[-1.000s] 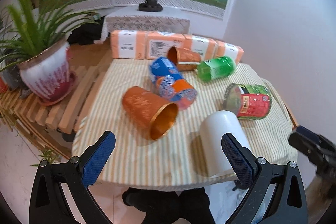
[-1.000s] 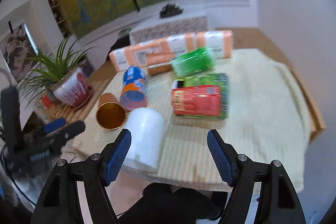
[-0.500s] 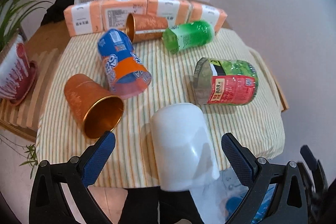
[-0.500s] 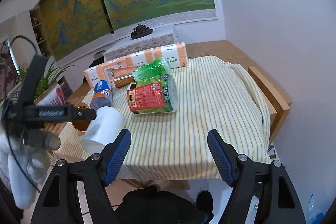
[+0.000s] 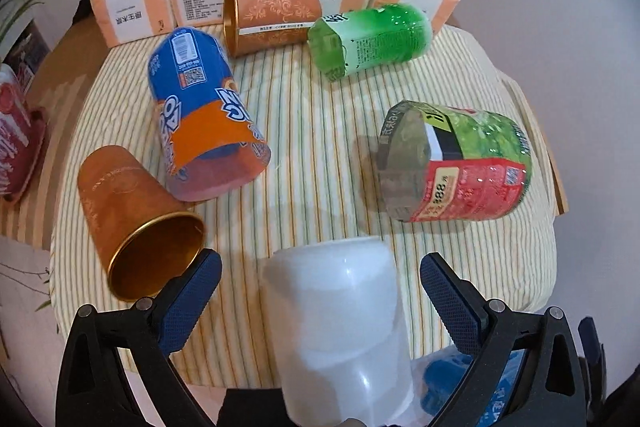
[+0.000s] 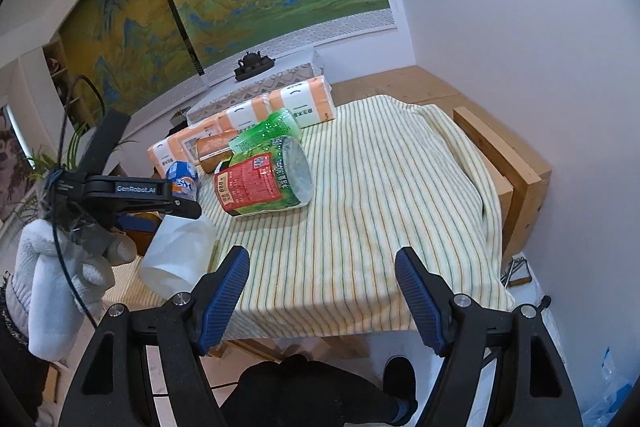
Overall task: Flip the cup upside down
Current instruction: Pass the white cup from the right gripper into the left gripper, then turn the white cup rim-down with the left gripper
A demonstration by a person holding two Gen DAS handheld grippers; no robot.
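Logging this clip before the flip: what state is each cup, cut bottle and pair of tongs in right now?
white cup: on its side, between open left tongs, ungripped
near copper cup: on its side
far copper cup: on its side
blue-orange cut bottle: on its side
green cut bottle: on its side
red-green cut bottle: on its side
right tongs: open, empty
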